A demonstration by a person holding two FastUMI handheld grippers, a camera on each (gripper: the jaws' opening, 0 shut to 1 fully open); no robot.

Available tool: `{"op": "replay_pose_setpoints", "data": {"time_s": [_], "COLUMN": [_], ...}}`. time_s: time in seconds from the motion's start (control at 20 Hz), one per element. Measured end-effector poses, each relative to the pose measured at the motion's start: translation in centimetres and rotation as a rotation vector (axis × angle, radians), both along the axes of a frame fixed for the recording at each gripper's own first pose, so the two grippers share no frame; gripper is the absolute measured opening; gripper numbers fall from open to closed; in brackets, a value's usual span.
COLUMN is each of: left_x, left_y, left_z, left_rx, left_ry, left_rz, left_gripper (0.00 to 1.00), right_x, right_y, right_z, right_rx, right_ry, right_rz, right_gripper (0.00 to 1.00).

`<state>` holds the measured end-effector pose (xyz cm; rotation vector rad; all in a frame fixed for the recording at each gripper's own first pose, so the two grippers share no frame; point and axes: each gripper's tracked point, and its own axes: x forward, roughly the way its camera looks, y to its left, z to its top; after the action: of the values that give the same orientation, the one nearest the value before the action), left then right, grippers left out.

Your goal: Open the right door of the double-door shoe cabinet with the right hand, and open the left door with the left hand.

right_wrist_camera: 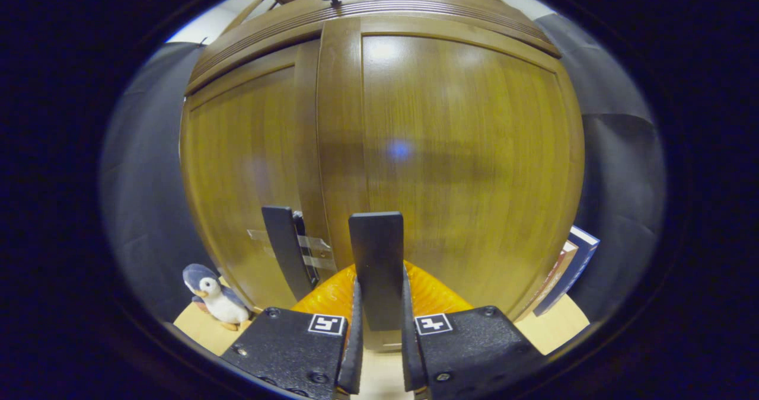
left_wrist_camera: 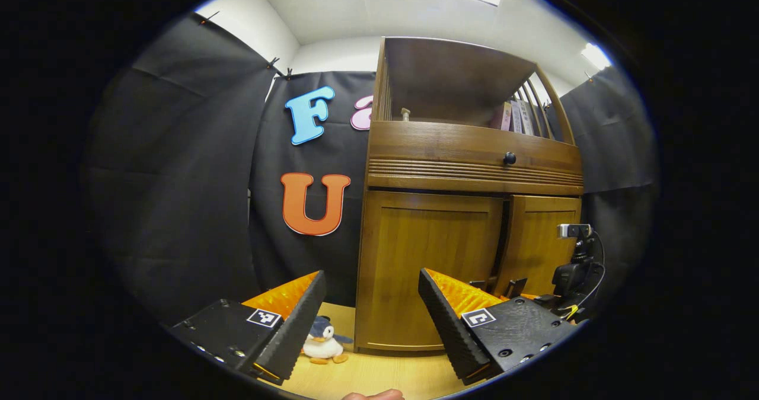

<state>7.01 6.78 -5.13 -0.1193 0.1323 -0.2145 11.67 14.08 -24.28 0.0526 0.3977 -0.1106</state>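
Note:
The wooden shoe cabinet (left_wrist_camera: 468,151) stands ahead in the left gripper view. Its left door (left_wrist_camera: 430,264) is closed, and a dark gap separates it from the right door (left_wrist_camera: 545,240), which looks slightly ajar. My left gripper (left_wrist_camera: 372,275) is open, a short way in front of the left door, with nothing between its fingers. In the right gripper view the right door (right_wrist_camera: 468,145) is very close. My right gripper (right_wrist_camera: 379,281) is shut on that door's black handle tab (right_wrist_camera: 376,240). The left door's handle tab (right_wrist_camera: 284,252) stands free beside it.
A plush penguin (left_wrist_camera: 323,344) sits on the wooden floor (left_wrist_camera: 379,376) left of the cabinet. Books (right_wrist_camera: 569,264) lean against the cabinet's right side. Above the doors are a drawer with a knob (left_wrist_camera: 510,158) and an open shelf with books (left_wrist_camera: 516,117). Black cloth walls surround the booth.

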Motion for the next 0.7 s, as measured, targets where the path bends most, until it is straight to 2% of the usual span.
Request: {"op": "replay_pose_setpoints", "data": {"time_s": [0.15, 0.2, 0.25, 0.3, 0.4, 0.45, 0.5, 0.55, 0.7], "left_x": [-0.5, -0.6, -0.7, -0.7, -0.9, -0.9, -1.0, -1.2, -1.2], "left_y": [-0.7, -1.0, -1.3, -1.5, -1.8, -2.0, -2.3, -2.4, -3.0], "left_z": [0.1, 0.2, 0.1, 0.1, 0.2, 0.2, 0.2, 0.3, 0.3], "left_rx": [-0.004, -0.003, -0.001, 0.001, 0.005, 0.008, 0.009, 0.008, 0.005], "left_ry": [0.006, 0.005, 0.004, 0.003, -0.001, -0.001, -0.002, -0.004, -0.004], "left_rz": [-0.005, -0.006, -0.009, -0.013, -0.017, -0.018, -0.019, -0.021, -0.022], "left_gripper": [0.95, 1.00, 1.00, 0.94, 0.94, 1.00, 1.00, 0.95, 0.94], "right_x": [-1.6, -2.2, -2.7, -3.1, -3.5, -3.9, -4.4, -4.9, -6.1], "right_y": [-0.2, -0.3, -0.2, -0.3, -0.4, -0.4, -0.6, -0.6, -0.9], "right_z": [0.2, 0.4, 0.4, 0.5, 0.6, 0.6, 0.6, 0.7, 0.8], "right_rx": [-0.003, -0.003, -0.002, 0.001, 0.004, 0.001, -0.003, -0.003, 0.009], "right_ry": [-0.011, -0.011, -0.012, -0.011, -0.011, -0.013, -0.015, -0.016, -0.015], "right_rz": [0.028, 0.034, 0.038, 0.041, 0.046, 0.049, 0.054, 0.058, 0.070], "right_gripper": [0.30, 0.30, 0.30, 0.30, 0.30, 0.30, 0.30, 0.30, 0.30]}}
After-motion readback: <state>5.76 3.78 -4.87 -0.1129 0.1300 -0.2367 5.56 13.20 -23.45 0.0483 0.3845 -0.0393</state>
